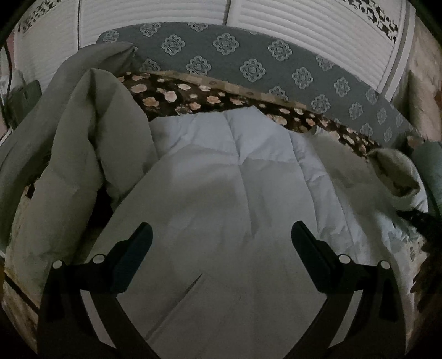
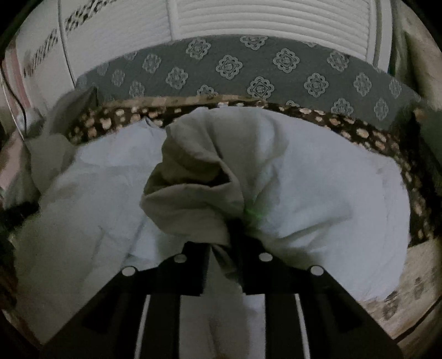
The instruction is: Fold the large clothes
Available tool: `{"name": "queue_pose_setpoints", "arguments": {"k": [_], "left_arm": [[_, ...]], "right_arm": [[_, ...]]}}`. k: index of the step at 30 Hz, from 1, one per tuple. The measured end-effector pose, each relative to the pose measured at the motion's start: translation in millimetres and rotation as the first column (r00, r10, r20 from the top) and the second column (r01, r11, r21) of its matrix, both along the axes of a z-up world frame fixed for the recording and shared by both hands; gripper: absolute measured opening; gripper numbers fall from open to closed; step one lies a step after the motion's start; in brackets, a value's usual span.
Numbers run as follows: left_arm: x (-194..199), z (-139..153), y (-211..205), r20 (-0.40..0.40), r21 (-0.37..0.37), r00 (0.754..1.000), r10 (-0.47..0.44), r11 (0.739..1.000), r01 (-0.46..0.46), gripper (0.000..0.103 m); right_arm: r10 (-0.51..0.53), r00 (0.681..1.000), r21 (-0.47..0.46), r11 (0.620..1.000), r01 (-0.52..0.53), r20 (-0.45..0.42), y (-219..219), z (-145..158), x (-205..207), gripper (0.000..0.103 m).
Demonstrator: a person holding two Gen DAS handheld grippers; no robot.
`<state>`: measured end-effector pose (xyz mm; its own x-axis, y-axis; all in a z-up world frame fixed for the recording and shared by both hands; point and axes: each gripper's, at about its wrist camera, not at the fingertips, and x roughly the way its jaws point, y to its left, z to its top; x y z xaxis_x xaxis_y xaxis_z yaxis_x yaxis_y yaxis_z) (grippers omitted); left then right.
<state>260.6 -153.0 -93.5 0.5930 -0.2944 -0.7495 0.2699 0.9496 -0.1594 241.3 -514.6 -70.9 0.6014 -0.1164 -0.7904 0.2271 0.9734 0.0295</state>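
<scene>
Mid-fold, I'd say: one end of the comforter point(image 2: 317, 187) is gathered and gripped, the other side waits for a grab.

Right gripper point(image 2: 225, 248) is clenched on a bunched corner of the comforter; fabric wads up just above the fingers in the center of the right wrist view, with a beige underside flap point(image 2: 190, 193) curling over to the left of the pinch. The pale side of the comforter fills most of that frame, left to right.

Left gripper point(image 1: 221, 248) is released, jaws spread wide w/ nothing between them, hovering over a flat, smooth stretch of comforter in the lower center of the left wrist view. A tall beige heap point(image 1: 83, 138) of the same bedding piles up at left of the frame. At right edge, a lifted corner point(image 1: 397, 171) shows, prob. the bit the right gripper holds, but can't confirm.

Comforter lies on a bed, over a brown floral blanket point(image 1: 193, 96) visible across the upper middle; grey patterned headboard point(image 1: 248, 55) and white slatted doors point(image 1: 304, 24) behind.

Next move, as I judge it: left gripper needs an edge or corner, not flat cloth. Likely shift toward the heap at left, find the hem, close on it, then carry both ends across together. Thick, puffy fabric: bite deep or it slips. Lighting's dim, so seams are hard to pick out.
</scene>
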Motion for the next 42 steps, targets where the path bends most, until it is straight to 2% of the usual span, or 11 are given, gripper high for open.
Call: {"name": "queue_pose_setpoints", "arguments": {"k": [6, 7, 8, 9, 13, 20, 23, 27, 32, 38, 42], "left_arm": [[0, -1, 1, -0.003, -0.007, 1.000, -0.005, 1.000, 0.005, 0.100], [0, -1, 1, -0.003, -0.006, 1.000, -0.008, 1.000, 0.008, 0.100], [0, 0, 1, -0.002, -0.005, 1.000, -0.008, 1.000, 0.008, 0.100], [0, 0, 1, -0.001, -0.005, 1.000, -0.009, 1.000, 0.009, 0.100], [0, 1, 1, 0.004, -0.002, 1.000, -0.008, 1.000, 0.008, 0.100], [-8, 1, -6, 0.024, 0.000, 0.999, -0.024, 1.000, 0.024, 0.100], [-21, -6, -21, 0.018, 0.023, 0.998, -0.064, 0.998, 0.064, 0.100], [-31, -4, -54, 0.008, 0.029, 0.995, -0.104, 0.994, 0.104, 0.100], [-32, 5, -119, 0.028, 0.034, 0.991, -0.130, 0.991, 0.129, 0.100], [-34, 4, -204, 0.008, 0.010, 0.990, -0.137, 0.990, 0.137, 0.100], [-41, -6, -256, 0.006, 0.049, 0.983, -0.181, 0.982, 0.180, 0.100]], "right_arm": [[0.017, 1.000, -0.111, 0.994, -0.020, -0.026, 2, 4, -3, 0.031], [0.026, 0.999, -0.141, 0.990, -0.030, -0.031, 5, 6, -4, 0.054], [0.041, 0.999, -0.163, 0.986, -0.046, -0.033, 7, 7, -5, 0.086], [0.078, 0.997, -0.171, 0.982, -0.081, -0.024, 11, 9, -5, 0.102], [0.064, 0.998, -0.203, 0.977, -0.067, -0.017, 10, 13, -4, 0.101], [-0.089, 0.983, -0.041, 0.994, 0.097, 0.157, -35, 72, -32, 0.102], [-0.158, 0.959, -0.019, 0.986, 0.167, 0.236, -63, 109, -56, 0.102], [-0.308, 0.890, 0.008, 0.946, 0.324, 0.335, -105, 131, -91, 0.102], [-0.386, 0.895, 0.129, 0.922, 0.365, 0.223, -156, 100, -96, 0.102], [-0.459, 0.878, 0.005, 0.887, 0.462, 0.134, -201, 83, -113, 0.101], [-0.513, 0.844, 0.037, 0.857, 0.514, 0.157, -225, 88, -139, 0.101]]}}
